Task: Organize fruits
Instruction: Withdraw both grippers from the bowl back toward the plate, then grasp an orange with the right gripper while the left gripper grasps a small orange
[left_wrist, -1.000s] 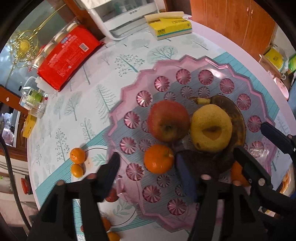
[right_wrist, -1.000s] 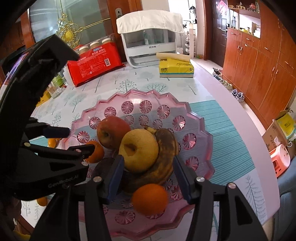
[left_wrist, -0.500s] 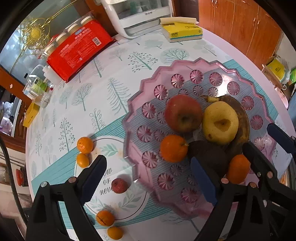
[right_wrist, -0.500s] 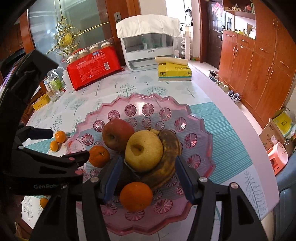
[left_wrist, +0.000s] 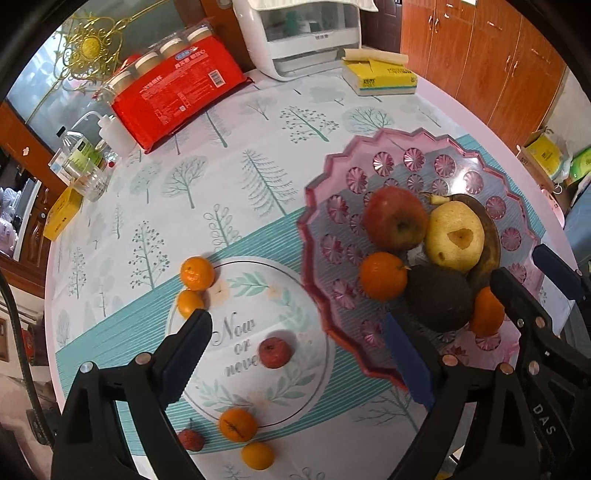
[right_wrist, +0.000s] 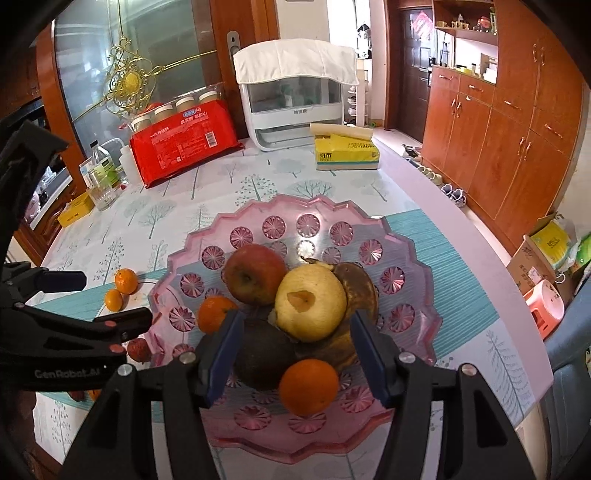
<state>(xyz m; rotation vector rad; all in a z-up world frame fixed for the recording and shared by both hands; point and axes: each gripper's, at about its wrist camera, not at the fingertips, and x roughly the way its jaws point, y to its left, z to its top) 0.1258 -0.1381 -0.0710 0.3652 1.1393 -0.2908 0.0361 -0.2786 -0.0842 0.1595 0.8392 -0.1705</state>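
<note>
Your left tool (left_wrist: 295, 354) stands wide apart over the worktop (left_wrist: 207, 184), its jaws having just been opening, with nothing clamped; a small red fruit (left_wrist: 275, 352) lies on the printed round mat (left_wrist: 295, 280) between its fingers, untouched. Your right tool (right_wrist: 295, 350) is partly apart, its jaws also having just been opening, and grips nothing; the dark avocado (right_wrist: 264, 356) and an orange (right_wrist: 308, 387) sit between its fingers without contact from the pads. The pink scalloped fruit tray (right_wrist: 332, 218) rests toward the worktop's right edge and carries a red apple (right_wrist: 255, 273), a yellow pear (right_wrist: 310, 302), a browned banana (right_wrist: 360, 291) behind the pear, the avocado, and a second orange (right_wrist: 214, 314) at the tray's left side. Outside the tray, two mandarins (left_wrist: 195, 273) sit touching at the mat's far left rim, another mandarin (left_wrist: 238, 424) lies on its near rim, a further one (left_wrist: 258, 456) lies just beyond it toward the worktop's near edge, and a small red fruit (left_wrist: 191, 439) lies beside them. A red package (left_wrist: 177, 92) and a yellow tissue box (left_wrist: 380, 75) stand at the worktop's far edge.
</note>
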